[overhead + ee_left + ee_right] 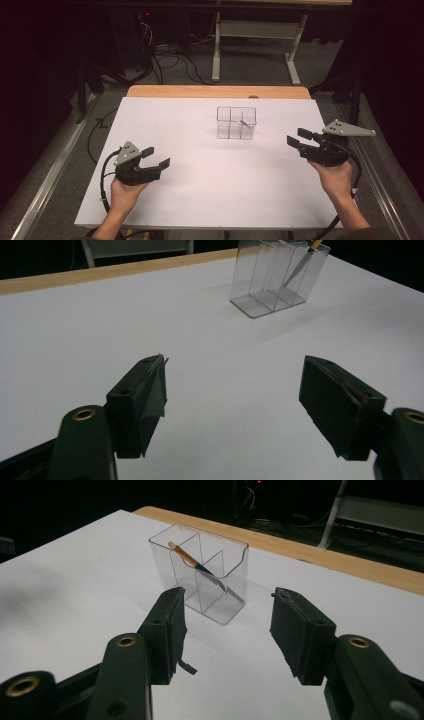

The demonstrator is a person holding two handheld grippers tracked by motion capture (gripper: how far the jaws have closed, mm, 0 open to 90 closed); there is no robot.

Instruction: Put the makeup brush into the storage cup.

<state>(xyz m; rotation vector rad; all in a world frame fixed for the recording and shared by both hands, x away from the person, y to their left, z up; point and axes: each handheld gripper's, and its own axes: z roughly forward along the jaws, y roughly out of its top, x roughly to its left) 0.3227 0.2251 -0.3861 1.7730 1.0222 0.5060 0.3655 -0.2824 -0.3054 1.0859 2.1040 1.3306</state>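
Looking at the white table (165, 200), we've got a clear plastic organizer (236, 123) sitting toward the far middle, split into compartments, with one small brush (197, 566) leaning tilted in a right-hand compartment, wooden end up. Our left gripper (156, 157) hovers near the left side, jaws wide apart, holding nothing. Our right gripper (298, 137) is at the right edge, jaws also apart and empty, pointed at the organizer. We reckon the organizer is light, stiff and pretty slick, so it'll probably skid or tip if bumped. The brush looks thin and featherlight; we'd pinch the wooden handle where it pokes above the rim.
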